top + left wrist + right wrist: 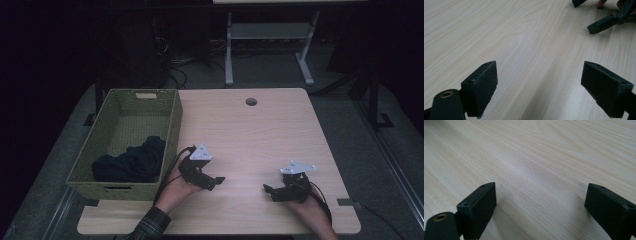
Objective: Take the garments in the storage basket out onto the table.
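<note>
both grippers gape empty; dark cloth [131, 162] in basket [172, 131] lies just beside left gripper [212, 181], far from right gripper [269, 191].

Green woven basket [172, 125]; dark navy cloth [132, 161]; pale woodgrain table [265, 130].

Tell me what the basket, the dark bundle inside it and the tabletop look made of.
Olive-green rectangular basket: woven, probably plastic or paper cord, judging by its regular mesh walls. Dark navy crumpled bundle: soft cloth, from its folds. Pale tabletop: matte wood-grain surface, likely laminate; grain lines show.
</note>
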The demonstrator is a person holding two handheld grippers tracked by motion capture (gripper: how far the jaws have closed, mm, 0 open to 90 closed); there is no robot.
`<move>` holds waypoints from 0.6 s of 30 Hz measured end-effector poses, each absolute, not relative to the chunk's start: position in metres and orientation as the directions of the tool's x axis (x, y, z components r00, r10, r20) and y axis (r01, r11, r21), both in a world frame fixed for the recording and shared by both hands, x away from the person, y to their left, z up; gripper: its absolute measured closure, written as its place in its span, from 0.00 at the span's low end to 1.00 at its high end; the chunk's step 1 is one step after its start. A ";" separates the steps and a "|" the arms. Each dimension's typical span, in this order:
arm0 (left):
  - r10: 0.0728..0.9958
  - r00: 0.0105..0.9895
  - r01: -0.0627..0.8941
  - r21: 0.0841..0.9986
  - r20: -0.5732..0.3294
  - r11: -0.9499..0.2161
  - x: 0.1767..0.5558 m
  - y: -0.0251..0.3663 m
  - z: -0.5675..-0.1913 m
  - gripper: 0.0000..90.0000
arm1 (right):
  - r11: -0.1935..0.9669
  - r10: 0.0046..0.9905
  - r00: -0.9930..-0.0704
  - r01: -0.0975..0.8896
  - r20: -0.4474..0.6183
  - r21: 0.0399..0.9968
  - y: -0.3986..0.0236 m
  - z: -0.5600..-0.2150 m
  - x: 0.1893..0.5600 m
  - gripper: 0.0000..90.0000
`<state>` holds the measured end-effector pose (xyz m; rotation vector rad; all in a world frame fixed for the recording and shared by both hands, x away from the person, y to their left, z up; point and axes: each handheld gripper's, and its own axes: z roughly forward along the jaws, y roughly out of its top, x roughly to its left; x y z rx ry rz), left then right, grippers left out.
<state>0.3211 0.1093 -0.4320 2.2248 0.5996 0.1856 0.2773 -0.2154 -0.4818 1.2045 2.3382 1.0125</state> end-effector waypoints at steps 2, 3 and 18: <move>0.477 0.877 0.357 0.746 -0.060 -0.563 0.322 0.109 -0.431 0.15 | 0.393 0.805 -0.593 0.576 0.035 0.717 -0.215 -0.482 0.277 0.11; 0.475 0.878 0.356 0.744 -0.059 -0.566 0.323 0.109 -0.429 0.15 | 0.393 0.805 -0.593 0.576 0.035 0.717 -0.215 -0.482 0.277 0.11; 0.469 0.881 0.356 0.747 -0.067 -0.562 0.330 0.109 -0.419 0.15 | 0.393 0.805 -0.592 0.576 0.036 0.717 -0.215 -0.482 0.277 0.11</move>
